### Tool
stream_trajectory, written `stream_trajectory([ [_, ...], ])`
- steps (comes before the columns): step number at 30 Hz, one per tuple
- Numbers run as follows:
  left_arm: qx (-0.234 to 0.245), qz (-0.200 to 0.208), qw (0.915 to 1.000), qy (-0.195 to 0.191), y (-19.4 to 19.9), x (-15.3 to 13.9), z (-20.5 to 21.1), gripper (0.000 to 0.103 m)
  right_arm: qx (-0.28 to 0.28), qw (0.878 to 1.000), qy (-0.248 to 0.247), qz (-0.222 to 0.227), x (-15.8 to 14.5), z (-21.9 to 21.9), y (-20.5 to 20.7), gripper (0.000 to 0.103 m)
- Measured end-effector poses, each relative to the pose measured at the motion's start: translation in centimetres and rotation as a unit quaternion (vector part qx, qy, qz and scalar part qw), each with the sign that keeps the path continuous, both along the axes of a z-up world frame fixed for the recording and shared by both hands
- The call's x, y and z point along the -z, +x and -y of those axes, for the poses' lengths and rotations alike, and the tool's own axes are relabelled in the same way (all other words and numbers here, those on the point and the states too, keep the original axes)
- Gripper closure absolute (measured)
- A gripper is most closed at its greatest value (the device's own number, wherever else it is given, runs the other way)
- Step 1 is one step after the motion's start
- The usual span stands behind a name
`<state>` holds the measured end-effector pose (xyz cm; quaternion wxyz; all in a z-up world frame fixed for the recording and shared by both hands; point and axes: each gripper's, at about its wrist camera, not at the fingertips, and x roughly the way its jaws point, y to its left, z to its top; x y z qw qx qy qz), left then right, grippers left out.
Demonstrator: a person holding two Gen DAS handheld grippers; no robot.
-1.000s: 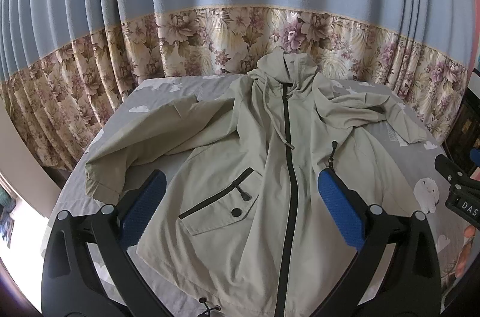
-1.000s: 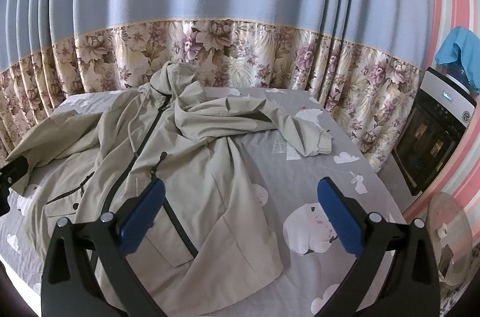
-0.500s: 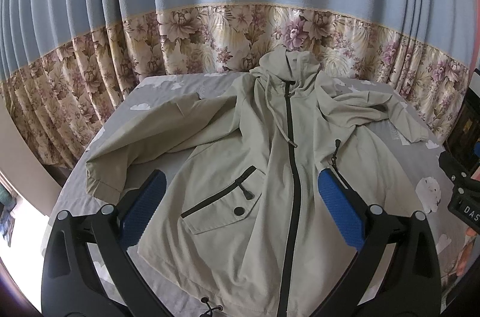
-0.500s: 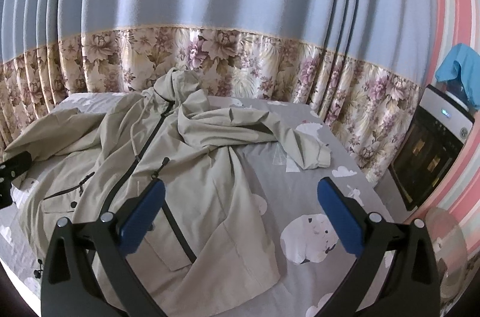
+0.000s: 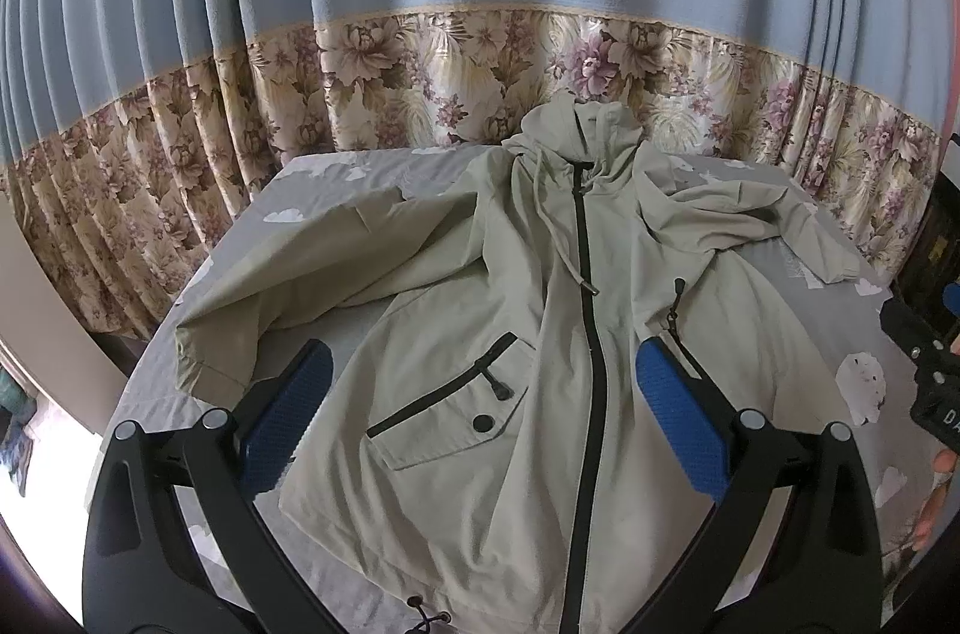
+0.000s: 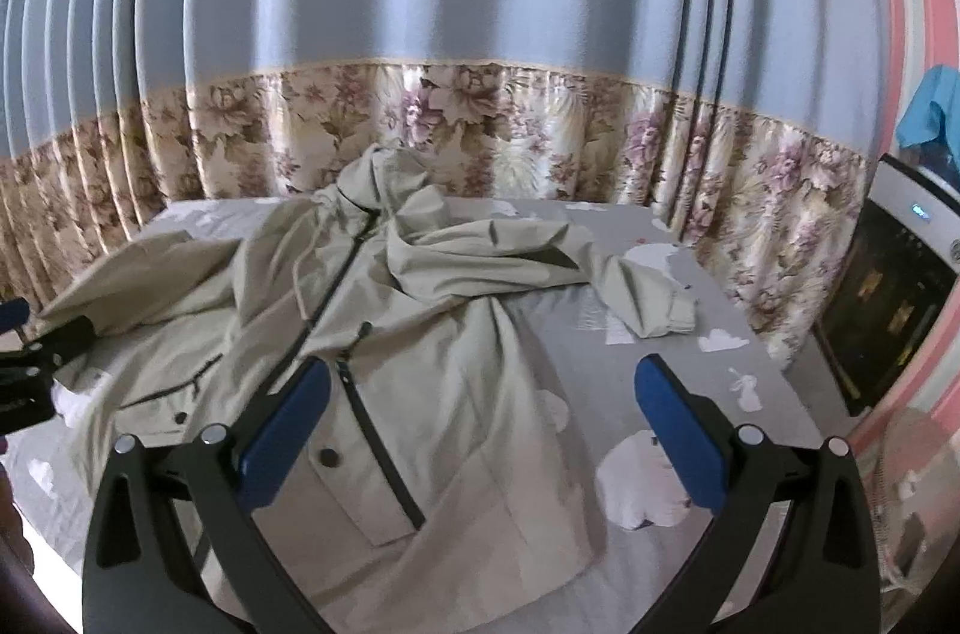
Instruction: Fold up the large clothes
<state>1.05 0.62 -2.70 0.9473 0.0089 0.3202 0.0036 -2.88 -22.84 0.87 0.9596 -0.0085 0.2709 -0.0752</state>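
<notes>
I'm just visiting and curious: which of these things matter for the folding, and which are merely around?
For the job:
beige hooded zip jacket
grey cloud-print bedsheet
left gripper
right gripper

Just around:
blue floral-bordered curtain
black-fronted appliance
blue cloth

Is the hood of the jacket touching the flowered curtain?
Cannot tell. In the left wrist view the hood overlaps the curtain, but no view shows contact or a gap.
</notes>
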Motion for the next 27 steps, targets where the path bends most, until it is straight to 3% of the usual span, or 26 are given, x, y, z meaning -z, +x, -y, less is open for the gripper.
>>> stream_trajectory([
  [3,-0.003,-0.002,1.0,0.002,0.0,0.4,-0.3,0.003,-0.016,1.0,-0.005,0.011,0.2,-0.2,0.1,0.002],
  [6,-0.009,-0.001,0.9999,0.012,0.0,0.6,-0.6,0.003,-0.019,0.999,-0.027,-0.013,1.0,-0.4,0.6,0.002],
  [11,-0.021,-0.011,0.9996,0.018,0.6,1.6,-1.9,0.003,-0.029,0.999,0.018,-0.036,1.9,0.9,1.3,0.002],
  [20,-0.067,-0.053,0.9962,0.015,3.1,4.3,-5.9,0.003,-0.002,0.998,-0.065,-0.022,2.7,0.2,2.6,0.002],
  [27,-0.112,-0.065,0.9912,0.028,6.7,5.3,-9.3,0.003,-0.008,0.998,-0.034,-0.05,3.8,1.4,6.1,0.002],
])
